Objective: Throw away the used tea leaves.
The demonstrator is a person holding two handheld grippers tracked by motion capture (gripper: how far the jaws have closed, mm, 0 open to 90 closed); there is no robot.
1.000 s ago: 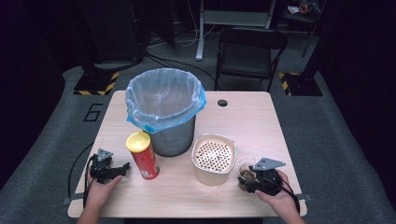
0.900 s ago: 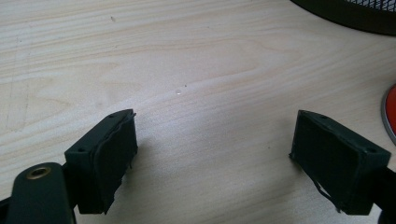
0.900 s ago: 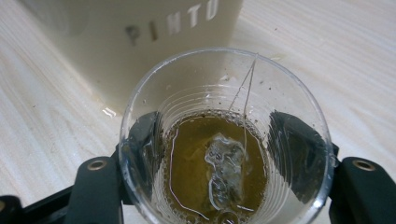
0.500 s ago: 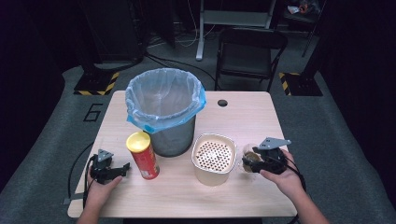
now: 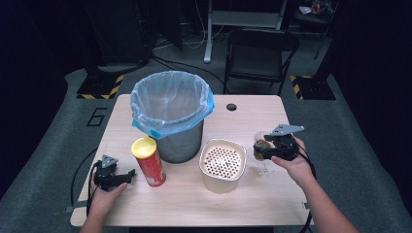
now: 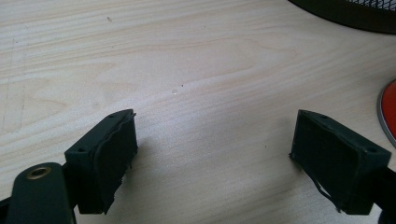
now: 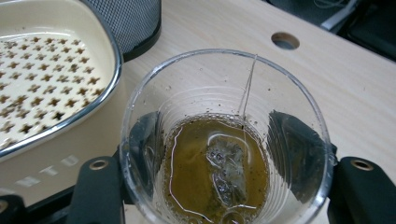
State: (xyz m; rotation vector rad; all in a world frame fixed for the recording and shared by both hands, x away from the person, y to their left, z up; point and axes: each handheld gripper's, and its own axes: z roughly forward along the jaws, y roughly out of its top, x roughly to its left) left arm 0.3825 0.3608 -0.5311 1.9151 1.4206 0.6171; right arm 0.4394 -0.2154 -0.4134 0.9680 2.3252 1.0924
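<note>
My right gripper (image 5: 265,148) is shut on a clear plastic cup (image 5: 261,144) and holds it above the table, right of the cream container. In the right gripper view the cup (image 7: 224,140) holds brown tea with a soaked tea bag (image 7: 227,170), and both black pads press its sides. My left gripper (image 5: 130,174) rests at the table's front left, jaws wide open, pointing at the red snack can (image 5: 148,161) with its yellow lid. The left gripper view has bare wood between its pads (image 6: 109,163), with the can's red edge (image 6: 388,112) at the right.
A mesh bin lined with a blue bag (image 5: 171,111) stands at mid-table. A cream container with a perforated lid (image 5: 222,164) sits in front of it. Wet marks (image 5: 260,170) lie on the wood near the right hand. A cable hole (image 5: 231,107) is at the back; a folding chair (image 5: 260,53) stands beyond.
The right gripper has lifted the cup off the table and carried it back and up, away from the front edge. The left gripper has stayed put.
</note>
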